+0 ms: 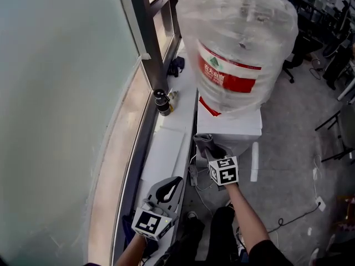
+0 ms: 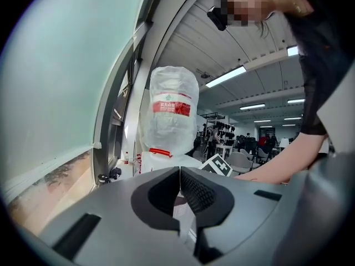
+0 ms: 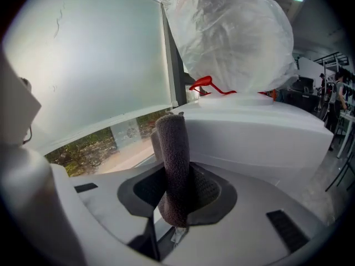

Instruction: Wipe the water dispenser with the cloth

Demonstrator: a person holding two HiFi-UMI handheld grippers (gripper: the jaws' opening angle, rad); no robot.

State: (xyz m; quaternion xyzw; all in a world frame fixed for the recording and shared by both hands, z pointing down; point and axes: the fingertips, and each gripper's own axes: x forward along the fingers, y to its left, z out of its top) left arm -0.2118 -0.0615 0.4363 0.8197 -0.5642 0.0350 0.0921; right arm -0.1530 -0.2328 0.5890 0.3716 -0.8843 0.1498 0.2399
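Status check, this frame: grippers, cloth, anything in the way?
Right gripper shut on cloth, close by water dispenser; contact unclear. Left gripper shut, empty, held back. Nothing between cloth and dispenser.

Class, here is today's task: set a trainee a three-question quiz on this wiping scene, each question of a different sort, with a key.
1. True or false: the left gripper has its jaws spread wide apart.
2. Multiple choice: what stands on top of the white box-shaped water dispenser? A, a clear plastic-wrapped water bottle with a red label; B, a steel kettle; C, a potted plant.
3. Fill in: the right gripper is shut on a ____.

Key
1. False: its jaws are together, with nothing between them.
2. A.
3. The grey-brown towelling cloth, which sticks up from between the jaws.
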